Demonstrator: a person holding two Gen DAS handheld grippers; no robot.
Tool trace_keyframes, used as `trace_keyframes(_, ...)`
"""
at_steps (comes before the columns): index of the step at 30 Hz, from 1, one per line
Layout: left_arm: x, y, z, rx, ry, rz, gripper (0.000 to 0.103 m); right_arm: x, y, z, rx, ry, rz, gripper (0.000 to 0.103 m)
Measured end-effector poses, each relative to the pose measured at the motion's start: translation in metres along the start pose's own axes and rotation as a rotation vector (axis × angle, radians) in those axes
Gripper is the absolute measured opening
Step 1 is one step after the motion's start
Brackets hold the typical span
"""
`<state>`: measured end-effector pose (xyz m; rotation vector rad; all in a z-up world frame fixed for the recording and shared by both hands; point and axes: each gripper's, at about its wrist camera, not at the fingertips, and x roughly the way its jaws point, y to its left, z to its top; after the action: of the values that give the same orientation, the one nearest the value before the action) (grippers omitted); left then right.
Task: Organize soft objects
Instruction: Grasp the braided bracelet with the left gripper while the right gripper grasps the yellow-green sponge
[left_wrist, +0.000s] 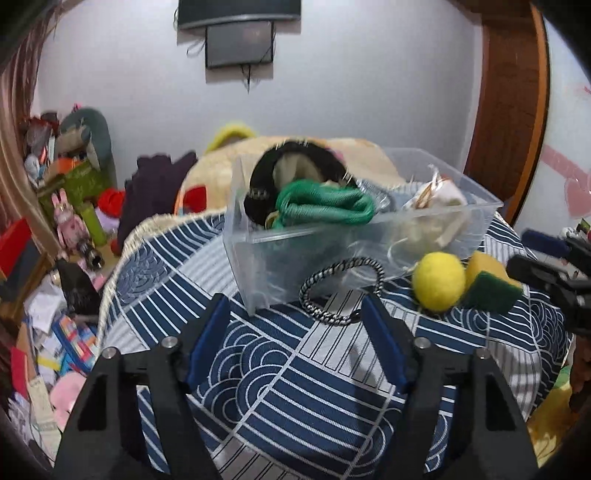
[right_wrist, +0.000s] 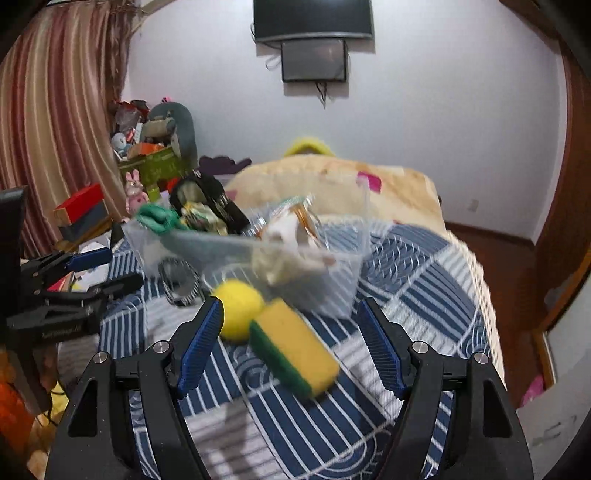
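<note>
Gaping grippers: left gripper (left_wrist: 295, 314) and right gripper (right_wrist: 290, 317), ribbed blue pads spread wide, empty.
Sponge (right_wrist: 295, 350): spongy yellow block, green scouring face.
Ball (left_wrist: 438, 280): fuzzy yellow.
Left view only: braided hair tie (left_wrist: 340, 291) leaning against clear plastic bin (left_wrist: 295, 254).

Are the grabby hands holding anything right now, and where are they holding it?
No, nothing is held. The left gripper is open near the striped hair tie, and the right gripper is open around the yellow-green sponge, not squeezing it.
</note>
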<state>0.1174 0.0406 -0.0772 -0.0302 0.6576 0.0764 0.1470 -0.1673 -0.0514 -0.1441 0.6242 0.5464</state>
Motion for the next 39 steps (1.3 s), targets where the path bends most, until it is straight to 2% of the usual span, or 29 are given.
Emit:
trace_keyframes(3, 0.014, 0.003, -0.002, -0.033, 0.042, -0.012, 0.055, 0.003, -0.007, -0.008, 0.016, 0.021, -0.010, 0.072)
trace_keyframes(10, 0.034, 0.008, 0.000, -0.082, 0.112, -0.047, 0.052, 0.008, -0.013, -0.023, 0.029, 0.056, 0.001, 0.072)
trace_keyframes(14, 0.042, 0.006, -0.001, -0.086, 0.137, -0.044, 0.040, 0.012, -0.010, -0.029, 0.022, 0.075, 0.015, 0.071)
trace_keyframes(16, 0.049, 0.002, -0.002, -0.065, 0.162, -0.034, 0.035, 0.012, -0.007, -0.032, 0.010, 0.074, 0.013, 0.067)
trace_keyframes(21, 0.054, -0.003, -0.001, -0.049, 0.174, -0.035, 0.022, 0.014, -0.004, -0.034, -0.015, 0.088, 0.022, 0.043)
trace_keyframes(25, 0.054, -0.007, -0.002, -0.036, 0.176, -0.052, 0.008, 0.010, 0.000, -0.033, -0.031, 0.075, 0.018, 0.035)
trace_keyframes(26, 0.052, -0.010, -0.003, -0.025, 0.171, -0.043, 0.006, 0.008, 0.001, -0.033, -0.034, 0.070, 0.018, 0.031)
trace_keyframes(27, 0.050, -0.013, -0.004, -0.012, 0.165, -0.028, 0.002, 0.007, 0.001, -0.033, -0.035, 0.067, 0.017, 0.031)
trace_keyframes(31, 0.043, -0.020, -0.009, 0.015, 0.154, -0.023, 0.002, -0.001, -0.001, -0.032, -0.033, 0.044, 0.008, 0.030)
trace_keyframes(39, 0.028, -0.017, -0.017, -0.002, 0.133, -0.060, 0.002, -0.025, -0.016, -0.032, 0.007, -0.001, -0.017, 0.029)
